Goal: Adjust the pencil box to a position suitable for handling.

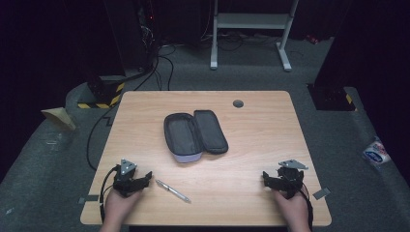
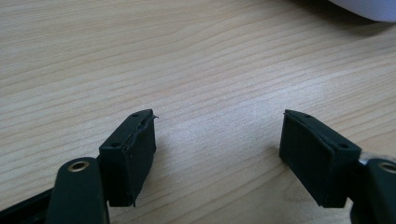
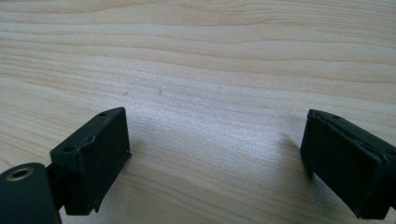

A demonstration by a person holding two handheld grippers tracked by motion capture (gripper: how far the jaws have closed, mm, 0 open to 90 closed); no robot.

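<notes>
Jaws on both grippers stand apart with nothing between them: the left gripper rests at the near left of the counter, the right gripper at the near right, each held in a hand at the counter's front edge. In both gripper views only bare woodgrain lies between the black pads.

A silver pen lies flat on the counter just beside the left jaws, on their inner side, slanting toward the person. An open black zip case, lid folded out flat beside its tray, sits well ahead of both pairs of jaws, near the counter's middle; a pale corner of it shows far ahead of the left jaws.

Risks, as I judge them: the pen is thin, smooth and lying flat, so jaws closing from above could skid it sideways or roll it toward the front edge. A grip near one end could let it swing. The light case may slide if nudged while the pen goes in.

The counter is pale laminate wood with a round grommet at the back. Around it lie grey carpet, cables, a white frame's legs and hazard-striped bases in a dark room.
</notes>
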